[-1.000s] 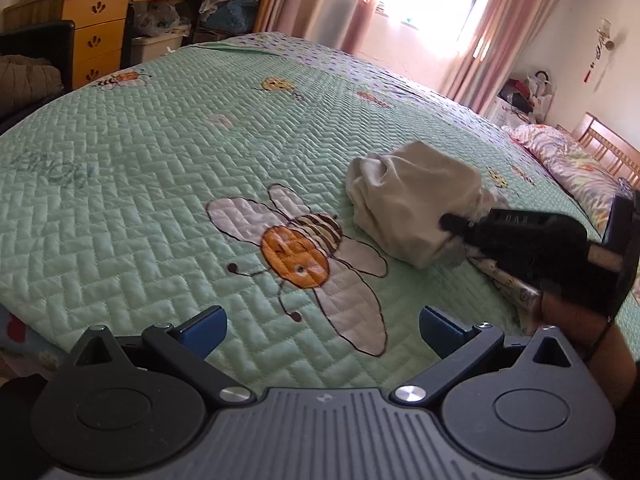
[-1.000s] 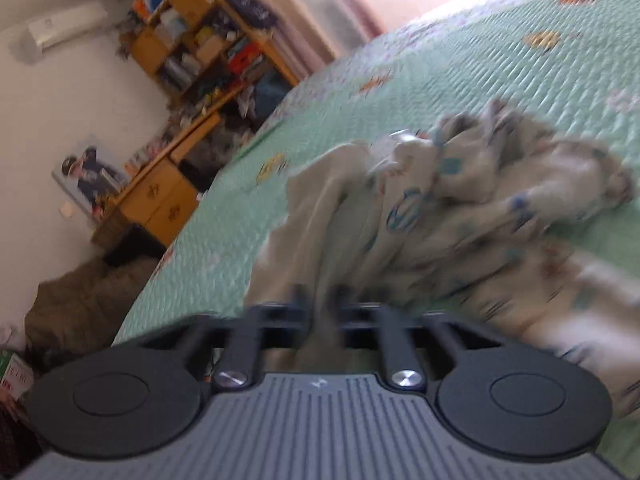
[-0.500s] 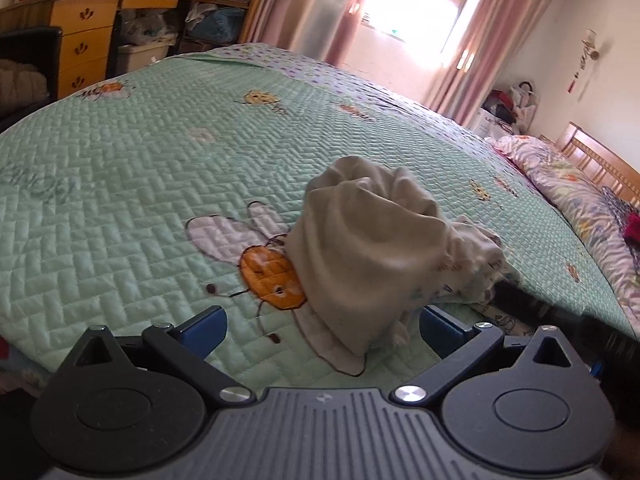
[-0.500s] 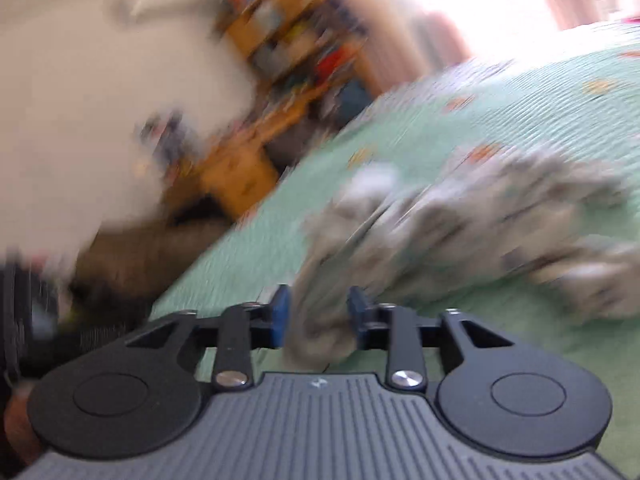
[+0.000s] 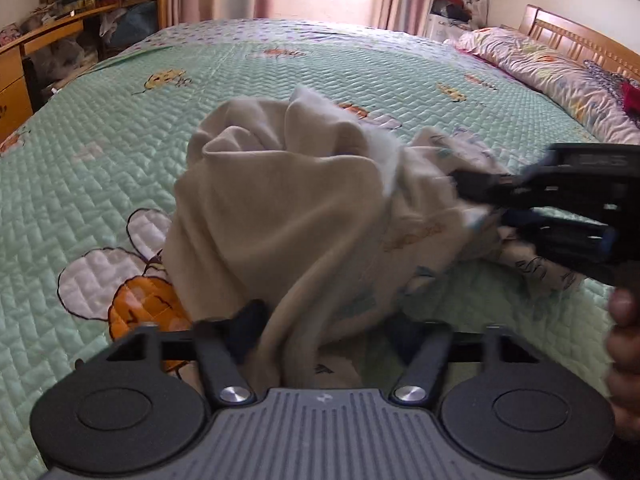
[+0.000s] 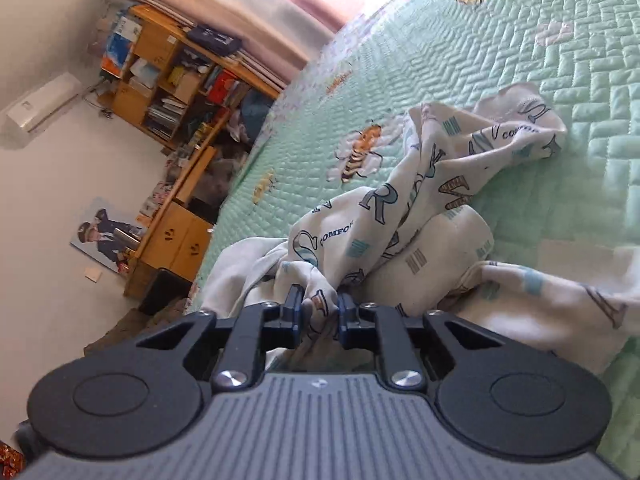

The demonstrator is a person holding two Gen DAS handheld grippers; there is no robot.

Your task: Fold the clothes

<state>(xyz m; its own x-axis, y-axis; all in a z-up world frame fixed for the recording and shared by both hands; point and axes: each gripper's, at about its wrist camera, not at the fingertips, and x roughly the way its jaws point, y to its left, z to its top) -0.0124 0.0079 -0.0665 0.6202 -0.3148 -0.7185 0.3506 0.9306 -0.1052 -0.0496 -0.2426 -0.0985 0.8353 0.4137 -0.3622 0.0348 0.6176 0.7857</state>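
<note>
Lying crumpled on a green quilted bedspread (image 5: 120, 148) — a cream garment (image 5: 280, 208), plain beige on its near side, printed with letters and small blue marks on the far side (image 6: 400, 208).

Left to right in the left wrist view: wooden desk and shelves (image 5: 60, 20) at the room's edge; an embroidered bee (image 5: 132, 292) on the spread, partly covered by the cloth; the garment heaped near the middle of the bed; a floral pillow (image 5: 540, 64) by the headboard at far right.

Left gripper (image 5: 324, 340): its jaws have just been closing. A fold of the beige cloth runs down between the fingers; the left finger (image 5: 244, 332) is blurred and touches the fabric, the right one sits apart from it. Pads not seen pressing — not yet a grasp.

Right gripper (image 6: 318, 314), seen also from the side in the left wrist view (image 5: 480, 200): its jaws have just been closing and now pinch a bunched tuft of the printed cloth between the blue pads (image 6: 296, 312). Clenched on the garment. The person's hand (image 5: 624, 352) shows at the right edge, beneath that tool.

In the right wrist view the garment trails away from the pads across the spread, one sleeve-like end (image 6: 528, 124) lying farthest out.
</note>
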